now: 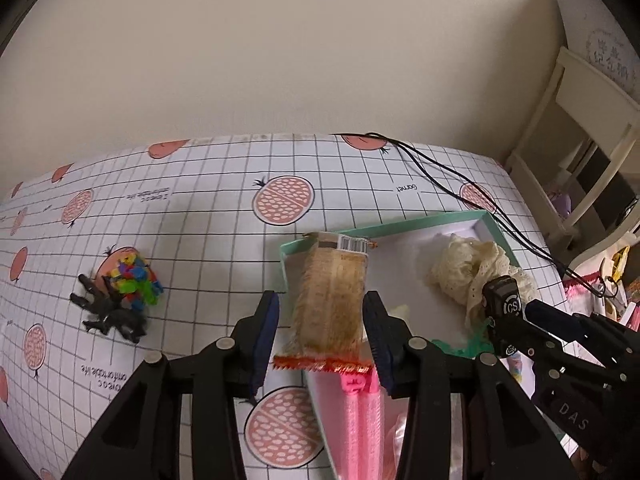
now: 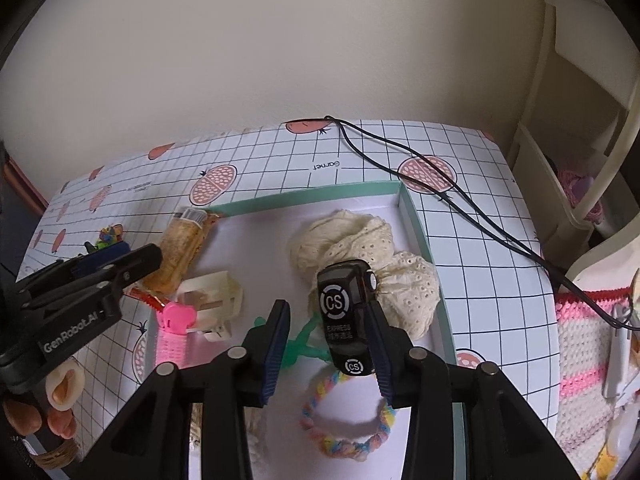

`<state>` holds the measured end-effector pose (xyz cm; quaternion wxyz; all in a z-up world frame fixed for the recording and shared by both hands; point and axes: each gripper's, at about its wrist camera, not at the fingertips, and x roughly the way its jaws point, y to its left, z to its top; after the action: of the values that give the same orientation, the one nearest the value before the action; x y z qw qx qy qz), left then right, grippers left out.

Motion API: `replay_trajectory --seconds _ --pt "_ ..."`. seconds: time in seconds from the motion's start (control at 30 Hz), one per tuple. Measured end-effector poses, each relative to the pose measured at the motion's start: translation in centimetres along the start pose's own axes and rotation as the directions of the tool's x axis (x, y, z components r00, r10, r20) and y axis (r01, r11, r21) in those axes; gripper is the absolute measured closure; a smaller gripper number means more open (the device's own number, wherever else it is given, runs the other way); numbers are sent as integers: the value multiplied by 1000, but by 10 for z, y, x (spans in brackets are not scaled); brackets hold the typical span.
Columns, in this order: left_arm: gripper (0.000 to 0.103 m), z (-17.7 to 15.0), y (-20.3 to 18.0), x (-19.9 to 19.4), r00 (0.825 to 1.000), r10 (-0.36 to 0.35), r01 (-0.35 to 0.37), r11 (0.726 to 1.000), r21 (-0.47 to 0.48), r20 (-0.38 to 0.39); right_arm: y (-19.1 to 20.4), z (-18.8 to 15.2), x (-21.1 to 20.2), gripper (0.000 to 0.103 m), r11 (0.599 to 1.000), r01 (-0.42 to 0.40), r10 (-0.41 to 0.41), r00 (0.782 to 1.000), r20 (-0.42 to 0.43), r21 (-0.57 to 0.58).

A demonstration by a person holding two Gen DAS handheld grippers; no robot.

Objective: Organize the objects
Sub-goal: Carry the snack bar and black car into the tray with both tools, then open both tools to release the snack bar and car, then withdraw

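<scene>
Our left gripper (image 1: pixel 322 334) has its fingers spread on either side of a snack packet (image 1: pixel 332 300) without pinching it; the right pad sits against the wrapper, the left one stands clear. The packet lies tilted across the near-left rim of the box (image 1: pixel 424 222), half in and half out. We judge it light, crinkly and slippery, with a soft, crushable filling, so the place to hold is across the middle of its long sides, gently, and not by the red crimped end. Our right gripper (image 2: pixel 328 334) has a black toy car (image 2: pixel 347 320) resting against its right finger while the left finger stands well apart, so the fingers look spread and not clamping. The car seems hard, smooth and small, best gripped across its flanks. Inside the box we count one cream lace cloth (image 2: pixel 372 256), one braided pastel ring (image 2: pixel 348 420), one pink comb-like piece (image 2: pixel 174 334), one pale plastic frame (image 2: pixel 212 294) and one green rubbery figure (image 2: pixel 304 340). Outside on the tablecloth (image 1: pixel 200 216) lie one bunch of coloured bits (image 1: pixel 136 280) and one black spiky toy (image 1: pixel 108 312).
</scene>
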<state>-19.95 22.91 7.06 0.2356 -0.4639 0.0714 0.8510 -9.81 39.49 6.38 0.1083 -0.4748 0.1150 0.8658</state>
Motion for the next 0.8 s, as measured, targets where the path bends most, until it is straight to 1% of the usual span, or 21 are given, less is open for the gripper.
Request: replay_trajectory --seconds 0.1,0.13,0.2,0.23,0.27,0.4,0.43,0.47,0.5,0.6,0.63,0.67,0.73,0.77,0.8 --pt "56 -5 8 -7 1000 0 0 1000 -21 12 3 0 -1 61 1000 2 -2 1000 0 -6" --pt "53 -6 10 -8 1000 4 -4 1000 -23 16 6 0 -3 61 1000 3 -3 1000 4 -11" --pt "49 -9 16 -14 999 14 -13 999 -36 31 10 0 -5 56 1000 5 -5 1000 11 -22" --pt "45 -10 18 -15 999 17 -15 999 -42 33 11 0 -7 52 1000 3 -2 1000 15 -26" --pt "38 -12 21 -17 999 19 -17 999 -51 36 13 0 -8 49 999 3 -2 1000 19 -32" --pt "24 -16 27 -24 998 28 -24 998 -60 61 19 0 -10 42 999 8 -7 1000 27 -44" --pt "18 -17 28 -25 997 31 -27 998 -63 66 21 0 -10 39 999 10 -9 1000 29 -45" --pt "14 -18 29 -27 997 35 -30 997 -69 72 22 0 -10 35 999 14 -12 999 29 -49" --pt "13 -18 31 -28 996 38 -32 997 -73 75 24 -1 -9 32 999 15 -13 999 29 -53" --pt "8 -21 35 -30 996 41 -34 996 -87 84 26 -1 -8 26 999 16 -14 999 28 -51" --pt "5 -22 36 -30 996 45 -38 995 -88 82 27 -1 -7 24 998 18 -17 999 30 -53" --pt "2 -23 37 -30 995 49 -42 995 -88 83 28 -2 -8 20 998 24 -22 999 35 -54" --pt "1 -24 39 -29 994 64 -57 995 -86 84 29 -1 -8 16 998 27 -25 999 42 -49" --pt "1 -24 41 -28 995 66 -58 994 -92 80 30 -1 -8 15 999 23 -21 999 44 -48" --pt "1 -25 43 -27 995 64 -56 993 -102 77 30 -1 -7 12 999 21 -19 999 46 -46"
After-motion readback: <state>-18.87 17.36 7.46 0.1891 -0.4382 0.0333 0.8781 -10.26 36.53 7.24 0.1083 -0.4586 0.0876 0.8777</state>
